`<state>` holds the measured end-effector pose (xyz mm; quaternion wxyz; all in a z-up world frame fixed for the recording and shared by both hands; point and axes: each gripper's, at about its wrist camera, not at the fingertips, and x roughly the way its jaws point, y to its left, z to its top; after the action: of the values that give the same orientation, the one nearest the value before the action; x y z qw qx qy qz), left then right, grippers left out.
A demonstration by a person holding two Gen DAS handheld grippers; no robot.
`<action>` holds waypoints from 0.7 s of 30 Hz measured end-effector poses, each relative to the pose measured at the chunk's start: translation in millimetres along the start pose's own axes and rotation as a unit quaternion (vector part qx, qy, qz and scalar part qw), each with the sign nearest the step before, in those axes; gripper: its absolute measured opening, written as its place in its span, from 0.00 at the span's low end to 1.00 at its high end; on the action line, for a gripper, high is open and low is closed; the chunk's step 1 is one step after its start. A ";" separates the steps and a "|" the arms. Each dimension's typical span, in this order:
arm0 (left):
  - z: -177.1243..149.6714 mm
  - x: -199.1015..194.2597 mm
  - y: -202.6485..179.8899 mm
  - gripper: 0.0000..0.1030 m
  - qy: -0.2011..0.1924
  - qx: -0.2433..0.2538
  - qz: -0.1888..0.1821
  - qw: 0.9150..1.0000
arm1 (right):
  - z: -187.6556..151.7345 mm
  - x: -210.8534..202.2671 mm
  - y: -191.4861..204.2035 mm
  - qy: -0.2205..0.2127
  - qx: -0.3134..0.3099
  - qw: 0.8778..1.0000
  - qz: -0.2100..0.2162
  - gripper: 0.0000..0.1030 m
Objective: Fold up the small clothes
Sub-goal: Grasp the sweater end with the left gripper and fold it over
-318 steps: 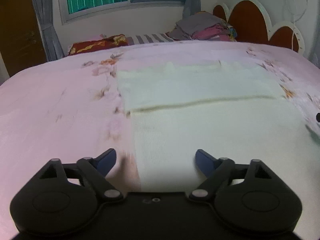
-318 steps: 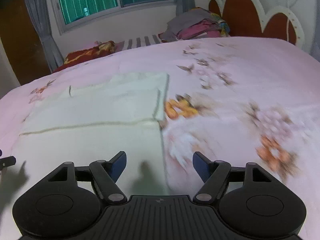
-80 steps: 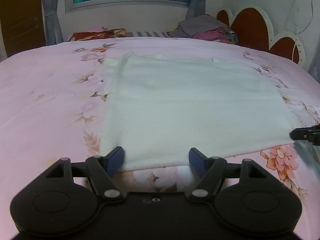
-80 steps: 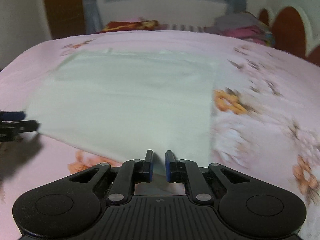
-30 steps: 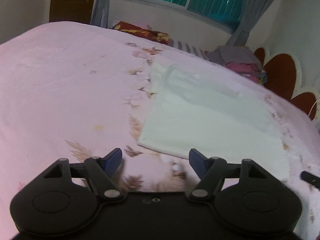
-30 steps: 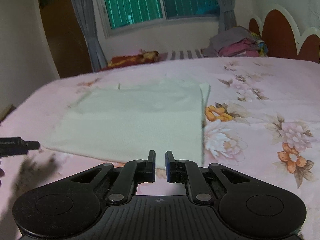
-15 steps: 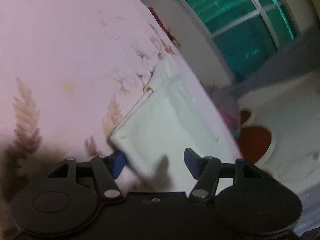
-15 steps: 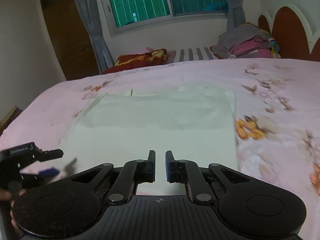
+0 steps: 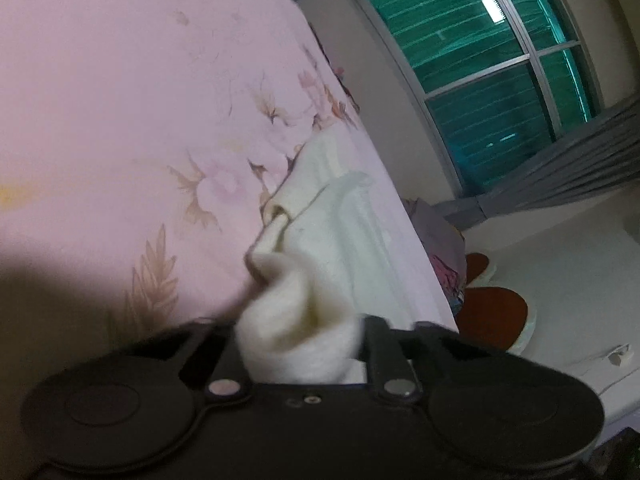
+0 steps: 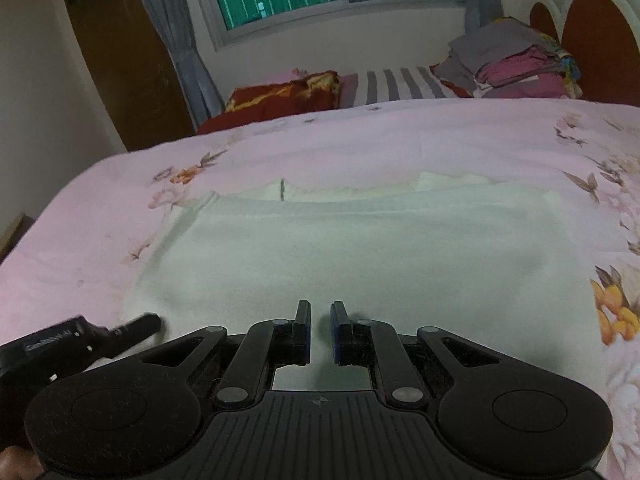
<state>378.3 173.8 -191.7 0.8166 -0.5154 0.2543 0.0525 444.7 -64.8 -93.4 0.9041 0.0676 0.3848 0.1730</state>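
Note:
A cream white garment [image 10: 360,248] lies folded flat on the pink floral bedspread [image 10: 120,184]. My left gripper [image 9: 298,344] is tilted and closing on the garment's near left corner [image 9: 296,320], which bunches up between its fingers; the fingertips are hidden by the cloth. It also shows at the lower left of the right wrist view [image 10: 136,328], touching that corner. My right gripper [image 10: 320,332] hovers over the near edge of the garment with its jaws nearly together and nothing between them.
A stack of folded clothes [image 10: 516,64] sits at the far right by the red headboard [image 10: 600,40]. A red pillow [image 10: 280,96] and a striped pillow [image 10: 392,80] lie under the window. A brown door [image 10: 120,60] stands at the left.
My left gripper has pushed onto the garment's left corner and its fingers have closed in, bunching the cloth. My right gripper has shifted left along the near edge, still shut.

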 end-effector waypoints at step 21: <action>-12.1 -18.1 -94.3 0.07 -0.007 0.212 0.007 0.977 | 3.1 36.2 -7.7 0.019 -0.006 1.000 -0.001 0.09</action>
<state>391.1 122.8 -110.4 0.9088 -0.3280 0.2578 0.0066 472.2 -58.8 -117.6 0.8971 0.0585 0.4011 0.1760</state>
